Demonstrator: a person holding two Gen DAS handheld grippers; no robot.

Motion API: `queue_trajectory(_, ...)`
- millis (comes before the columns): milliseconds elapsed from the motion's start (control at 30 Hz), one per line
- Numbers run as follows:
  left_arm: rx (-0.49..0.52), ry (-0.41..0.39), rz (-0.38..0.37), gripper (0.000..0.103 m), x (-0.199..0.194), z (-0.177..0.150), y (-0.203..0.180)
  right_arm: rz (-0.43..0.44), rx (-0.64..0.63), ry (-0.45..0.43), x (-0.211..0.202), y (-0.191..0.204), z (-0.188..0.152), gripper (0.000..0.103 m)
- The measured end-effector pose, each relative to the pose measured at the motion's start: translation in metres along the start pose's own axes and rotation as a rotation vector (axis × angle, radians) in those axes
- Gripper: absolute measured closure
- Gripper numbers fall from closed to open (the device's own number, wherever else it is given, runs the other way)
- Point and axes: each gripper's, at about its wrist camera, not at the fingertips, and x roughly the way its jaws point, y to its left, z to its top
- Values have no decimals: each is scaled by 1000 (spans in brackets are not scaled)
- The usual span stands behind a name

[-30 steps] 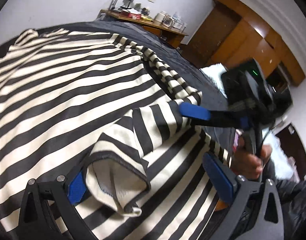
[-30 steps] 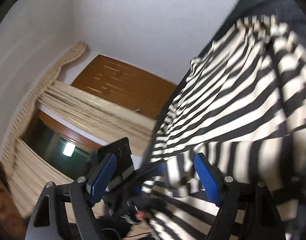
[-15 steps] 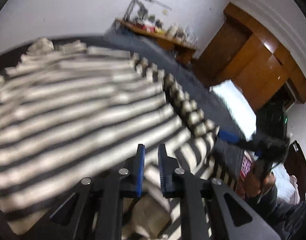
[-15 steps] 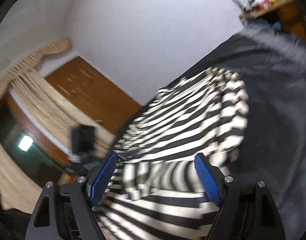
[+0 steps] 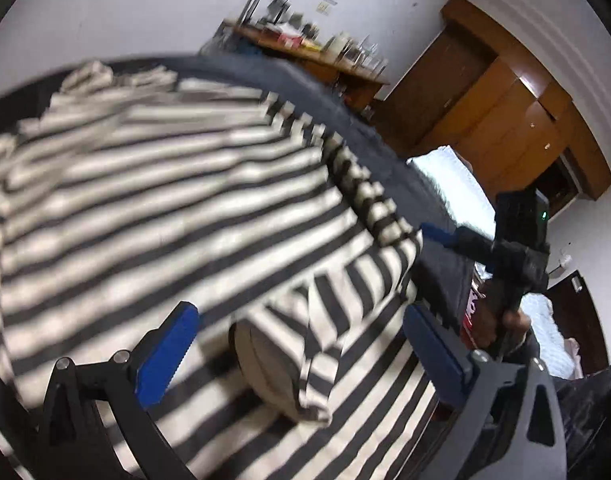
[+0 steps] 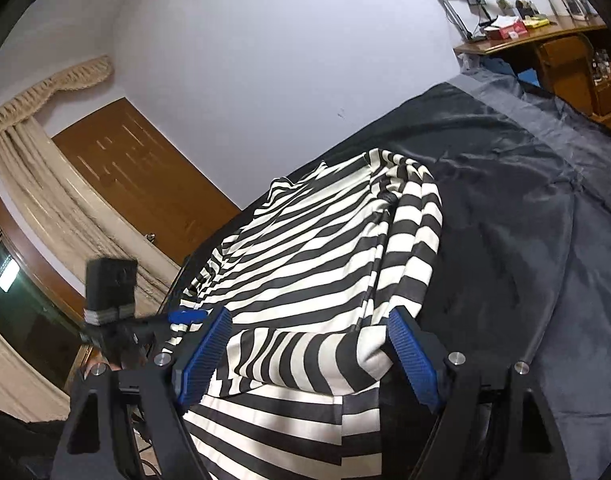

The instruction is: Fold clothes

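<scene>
One striped garment (image 6: 321, 248) lies on one dark bedspread (image 6: 525, 208), one sleeve (image 5: 337, 300) folded across. Left gripper (image 5: 301, 352) has just sprung apart, empty; right gripper (image 6: 309, 352) stands apart. One cluttered desk (image 6: 545, 36) behind

**Striped top, one sleeve folded in**

Your black-and-cream striped garment (image 6: 305, 264) lies spread flat on the dark bedcover (image 6: 525, 240), long sleeve (image 6: 305, 356) folded across the near body, its cuff (image 5: 273, 368) resting on the stripes
</scene>
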Motion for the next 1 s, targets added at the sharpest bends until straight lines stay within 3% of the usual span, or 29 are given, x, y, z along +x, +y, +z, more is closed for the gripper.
queue_trajectory(100, -3, 32, 12, 2, 11, -14, -3, 12, -9, 3, 1, 2, -1, 21)
queue_trajectory(133, 0, 47, 16, 8, 15, -16, -5, 16, -14, 2, 1, 3, -1, 21)
queue_trajectory(200, 5, 89, 15, 28, 28, -20, -9, 24, -22, -2, 0, 5, -2, 21)
queue_trajectory(233, 12, 89, 27, 33, 30, -21, -11, 28, -30, -5, 0, 7, -2, 21)
queue_trajectory(333, 8, 93, 34, 79, 32, -20, -13, 24, -57, -10, -2, 13, -5, 21)
queue_trajectory(433, 16, 67, 42, 95, 28, -15, -15, -7, -97, -21, -5, 18, -7, 21)
queue_trajectory(567, 64, -13, 35, 99, 8, 2, -26, -48, -117, -47, -13, 19, -6, 21)
queue_trajectory(733, 104, -198, 61, 99, -43, 47, -33, -122, -123, -66, -22, 14, 0, 21)
queue_trajectory(900, 32, -376, 101, 99, -101, 85, -7, -212, -138, -66, -23, 11, 6, 21)
queue_trajectory(1000, -34, -442, 128, 99, -131, 89, 22, -260, -145, -51, -18, 8, 11, 21)
